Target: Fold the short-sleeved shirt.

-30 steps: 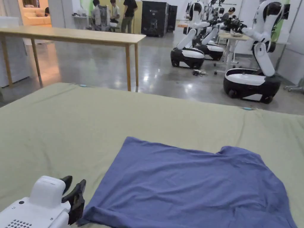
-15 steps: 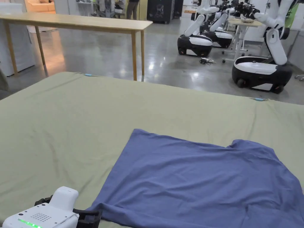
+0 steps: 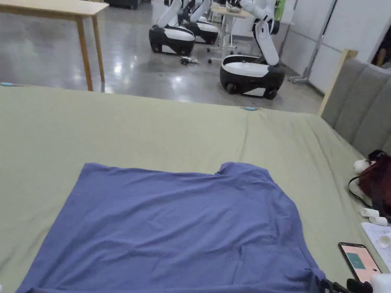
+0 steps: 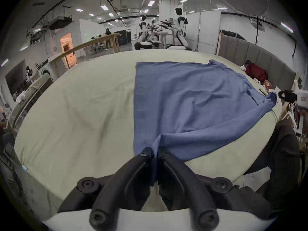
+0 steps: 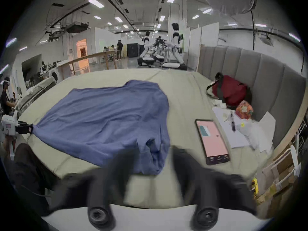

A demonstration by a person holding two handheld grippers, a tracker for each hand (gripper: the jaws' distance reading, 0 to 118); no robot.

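Observation:
A blue short-sleeved shirt (image 3: 179, 225) lies spread flat on a green bed (image 3: 114, 126). In the left gripper view my left gripper (image 4: 155, 153) is shut on the shirt's (image 4: 191, 101) near left corner, and cloth runs down between the jaws. The right gripper view shows that same gripper (image 5: 25, 128) at the far left, holding the corner. My right gripper (image 5: 154, 149) is blurred, with its jaws wide apart on either side of the bunched near right corner of the shirt (image 5: 100, 118). Its black tip (image 3: 338, 286) pokes in at the bottom right of the head view.
A lit phone (image 5: 211, 141) lies just right of the right gripper, with papers (image 5: 233, 131), a red bag (image 5: 231, 91) and small items beyond. A grey padded headboard (image 3: 362, 103) bounds the right side. White robots (image 3: 252, 72) and a wooden table (image 3: 76, 7) stand past the bed.
The head camera has swung right and down, so the left gripper has left the head view. That gripper, beside the shirt's near left corner earlier, now holds it. The right gripper's tip has come in.

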